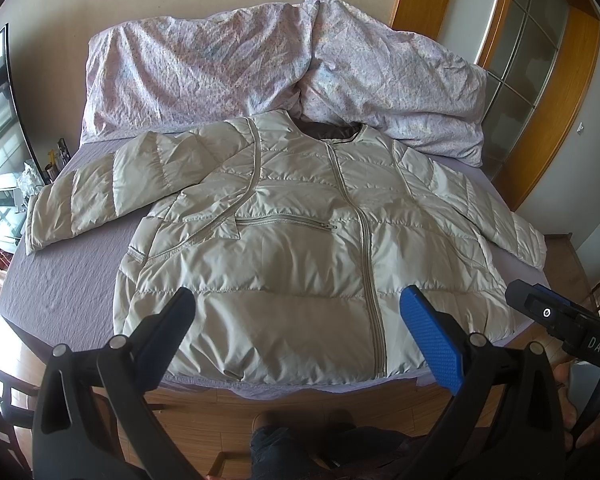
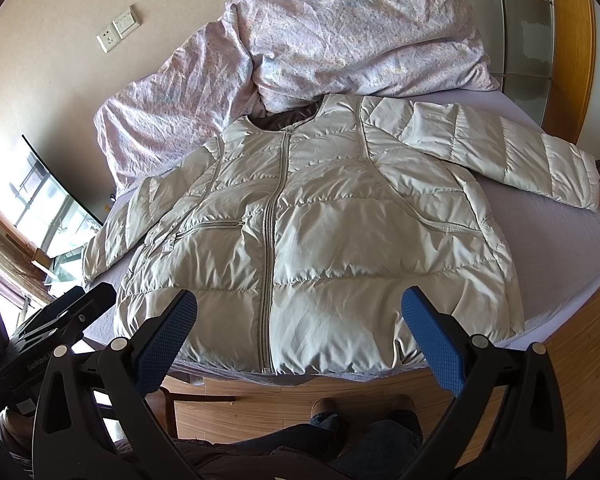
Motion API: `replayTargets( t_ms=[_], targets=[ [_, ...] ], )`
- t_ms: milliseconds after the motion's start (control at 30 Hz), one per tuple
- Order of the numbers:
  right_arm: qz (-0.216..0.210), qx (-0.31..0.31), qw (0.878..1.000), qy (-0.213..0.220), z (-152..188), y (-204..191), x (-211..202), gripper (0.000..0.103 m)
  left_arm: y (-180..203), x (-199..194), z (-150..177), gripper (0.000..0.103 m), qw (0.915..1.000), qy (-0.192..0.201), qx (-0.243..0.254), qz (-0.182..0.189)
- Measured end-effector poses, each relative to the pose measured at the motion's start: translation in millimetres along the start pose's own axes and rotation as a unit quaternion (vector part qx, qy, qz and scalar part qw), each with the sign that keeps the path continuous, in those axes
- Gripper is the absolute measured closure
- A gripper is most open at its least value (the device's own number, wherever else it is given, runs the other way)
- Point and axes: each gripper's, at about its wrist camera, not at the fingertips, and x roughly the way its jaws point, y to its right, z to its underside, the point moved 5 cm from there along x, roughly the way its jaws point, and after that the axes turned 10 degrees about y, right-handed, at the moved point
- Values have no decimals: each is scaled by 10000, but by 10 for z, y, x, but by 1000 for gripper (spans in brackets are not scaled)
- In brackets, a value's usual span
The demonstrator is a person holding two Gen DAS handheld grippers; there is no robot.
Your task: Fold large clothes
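**Jacket flat on bed, both grippers spread and empty**

Nearest you: your left gripper [image 1: 298, 328] hangs above the hem with fingers wide apart, holding nothing. Your right gripper [image 2: 299, 330] is the same, released, above the hem edge, clear of the fabric. The other tool shows at the frame edge in each view.

The cream puffer jacket [image 1: 300, 248] lies front-up on the purple sheet [image 1: 60, 280], zipped. Hem is at the near bed edge, collar points away toward the bedding. Long axis of the body runs near-to-far along the zipper [image 2: 274, 216]. Both sleeves are spread out sideways, left sleeve [image 1: 88, 200] and right sleeve [image 2: 512, 156].

Beyond the collar: a rumpled floral duvet [image 1: 260, 72] against the wall.
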Motion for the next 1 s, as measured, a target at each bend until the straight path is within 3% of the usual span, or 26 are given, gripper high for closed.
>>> replayTargets(
  t_ms=[1000],
  targets=[
    [-3, 78, 10000, -20, -4, 63, 85, 1, -4, 3, -1, 2, 10000, -13, -11, -13]
  ],
)
